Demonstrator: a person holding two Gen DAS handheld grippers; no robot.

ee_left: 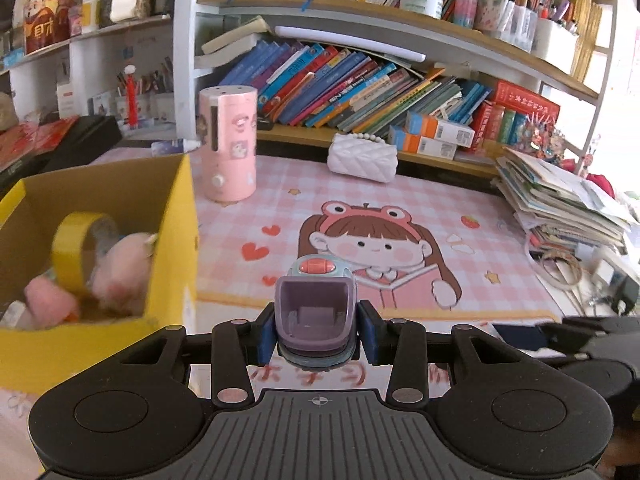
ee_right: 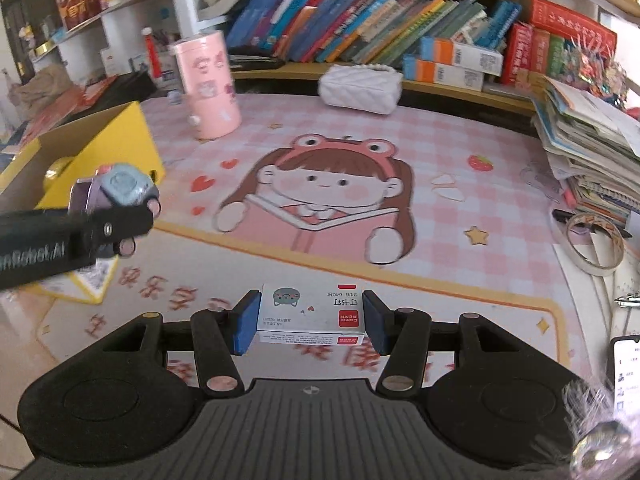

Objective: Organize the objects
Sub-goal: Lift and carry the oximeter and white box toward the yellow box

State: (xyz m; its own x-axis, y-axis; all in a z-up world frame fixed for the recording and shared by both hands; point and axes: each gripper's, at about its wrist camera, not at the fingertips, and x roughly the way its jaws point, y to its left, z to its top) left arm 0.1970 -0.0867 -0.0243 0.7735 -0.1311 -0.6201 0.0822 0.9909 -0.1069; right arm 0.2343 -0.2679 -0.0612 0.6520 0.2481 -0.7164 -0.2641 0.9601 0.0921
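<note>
Between your left tongs (ee_left: 316, 330) sits a small purple-and-teal toy (ee_left: 316, 312) with a coral button on top, pinched by its two side walls and lifted off the tabletop (ee_left: 460, 200). It looks like hollow hard plastic — light, stiff, and likely slick against the blue pads, so those flat sides are probably your best hold; the rounded top would roll out. Your right tongs (ee_right: 311, 322) are clamped on a little white box of staples (ee_right: 311, 316), held across its short ends. Thin card, I'd judge: light, but it may dent if you squeeze harder.

Just left of the toy stands the yellow box (ee_left: 176, 240), open on top, already holding a yellow tape roll (ee_left: 72, 248) and a pink plush toy (ee_left: 120, 272) — the free room inside looks tight, and the near wall is what you'd have to clear. Further back, a pink cylinder (ee_left: 228, 144) stands upright near the box's far corner. Beyond it a white quilted purse (ee_left: 362, 158) lies near the bookshelf (ee_left: 360, 12), well apart from both loads, and a stack of papers (ee_left: 560, 204) crowds the right edge.
</note>
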